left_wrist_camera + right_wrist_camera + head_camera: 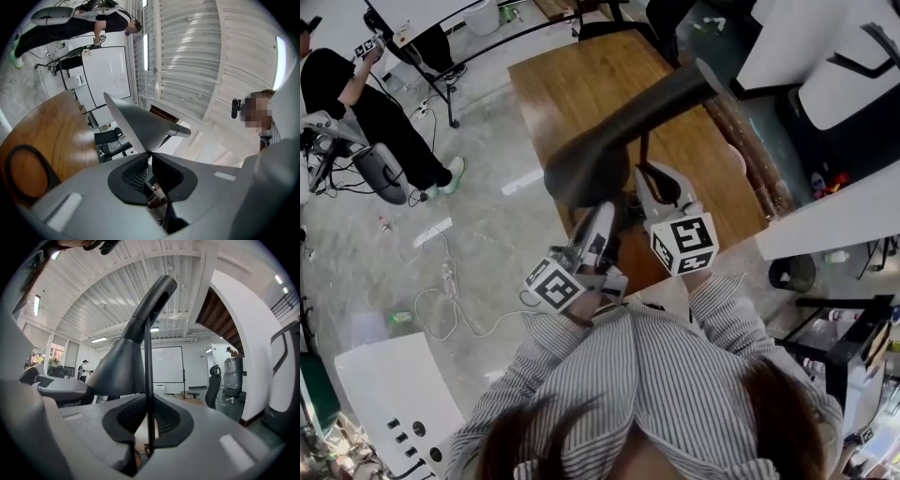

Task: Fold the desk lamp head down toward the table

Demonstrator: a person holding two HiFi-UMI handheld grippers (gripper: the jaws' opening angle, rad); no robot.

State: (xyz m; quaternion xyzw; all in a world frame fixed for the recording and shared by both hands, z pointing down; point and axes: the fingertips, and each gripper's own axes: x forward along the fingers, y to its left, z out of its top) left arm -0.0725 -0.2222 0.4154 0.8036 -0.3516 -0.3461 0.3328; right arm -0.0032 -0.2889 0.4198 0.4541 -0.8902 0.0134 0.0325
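From above, you see the lamp head (589,167) as a dark cone hanging over the near end of the table (581,75). Its neck (689,82) slants up and away to your right. That view puts both grippers right under the cone but hides how their jaws stand.

Your left gripper view fills that in. The left gripper (149,153) has its jaws pressed together on the thin rim of the lamp head (140,125), which fans out from the pinch point. The table (51,136) lies off to one side behind it.

Your right gripper view shows something the other two barely do: a thin dark rod (148,362) running straight up beside the lamp head (119,369) toward the neck (152,298). The right gripper (149,397) is closed on that rod, with a pad against it on each side.

From above, the left gripper (598,214) sits at the cone's near edge, and the right gripper (649,176) is just beside it at the rod (644,150).
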